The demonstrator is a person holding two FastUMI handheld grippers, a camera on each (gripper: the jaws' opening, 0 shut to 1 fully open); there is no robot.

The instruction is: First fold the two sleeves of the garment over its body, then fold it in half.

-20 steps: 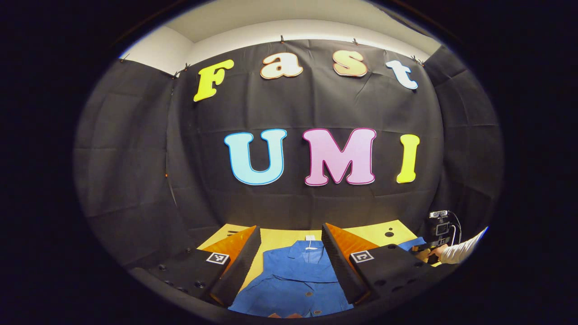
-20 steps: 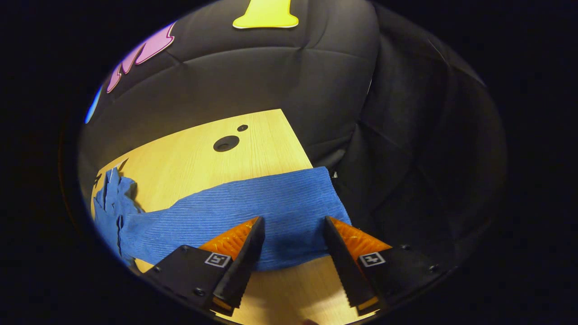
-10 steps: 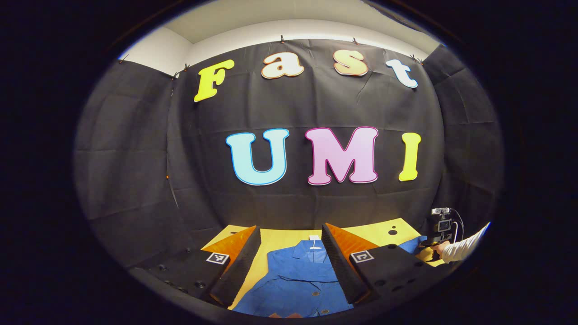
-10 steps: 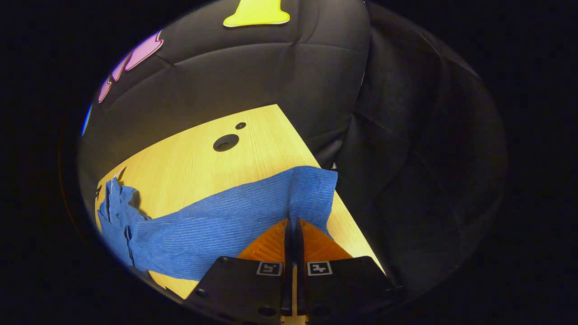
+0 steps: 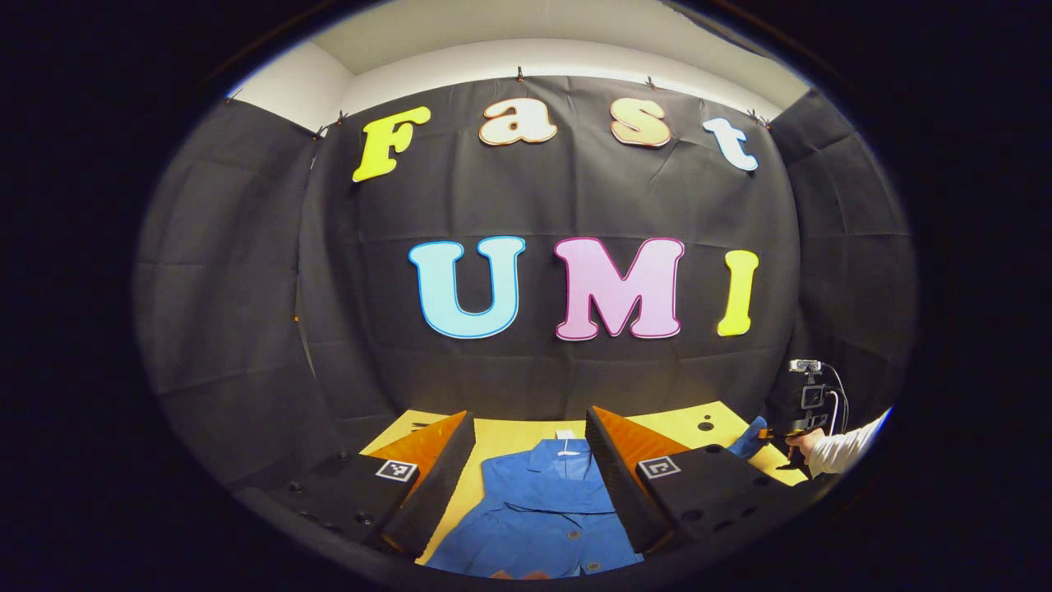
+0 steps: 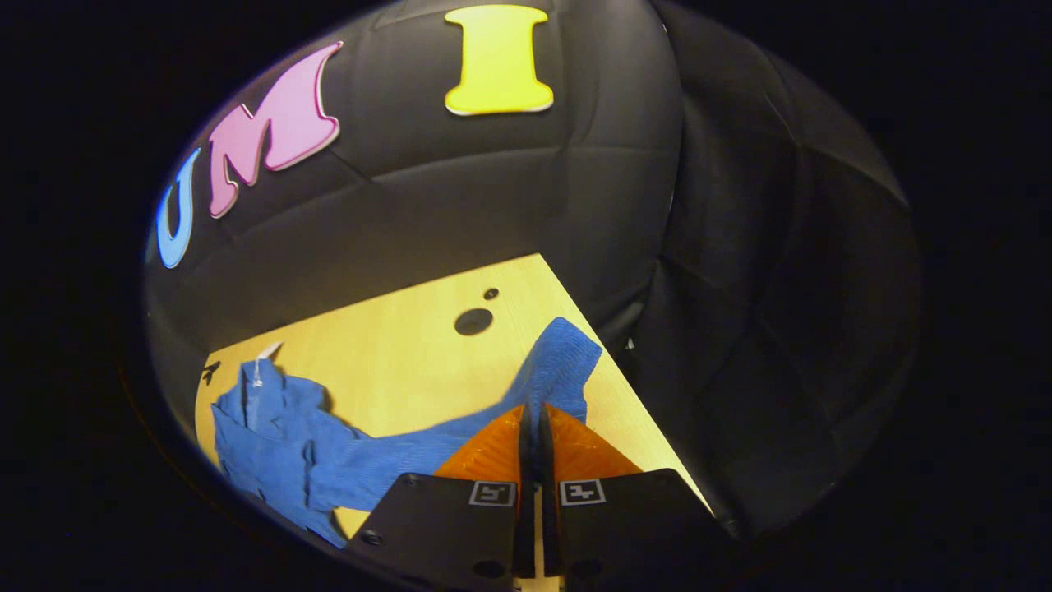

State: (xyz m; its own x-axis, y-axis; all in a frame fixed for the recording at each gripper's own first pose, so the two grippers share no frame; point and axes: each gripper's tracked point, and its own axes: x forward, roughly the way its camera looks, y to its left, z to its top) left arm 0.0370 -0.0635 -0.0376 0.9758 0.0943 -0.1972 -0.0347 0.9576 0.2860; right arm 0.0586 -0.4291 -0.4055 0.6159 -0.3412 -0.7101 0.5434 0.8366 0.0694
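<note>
Overhead, a white ceiling [image 5: 509, 49] tops the black-draped booth; below, 1 wooden tabletop [image 6: 394, 362] with 2 round holes [image 6: 472, 321] carries 1 blue shirt [image 5: 542, 510]. Right gripper [image 6: 532, 419] fingers pinch its sleeve [image 6: 559, 362], lifted off the wood. Left gripper [image 5: 530, 460] fingers spread above the shirt.

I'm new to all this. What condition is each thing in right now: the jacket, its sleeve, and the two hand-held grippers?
Jacket: lying flat on the table, front up, not yet folded.
Sleeve: pinched at the cuff end and lifted off the table.
Right hand-held gripper: shut on the sleeve.
Left hand-held gripper: open, above the jacket, holding nothing.
</note>
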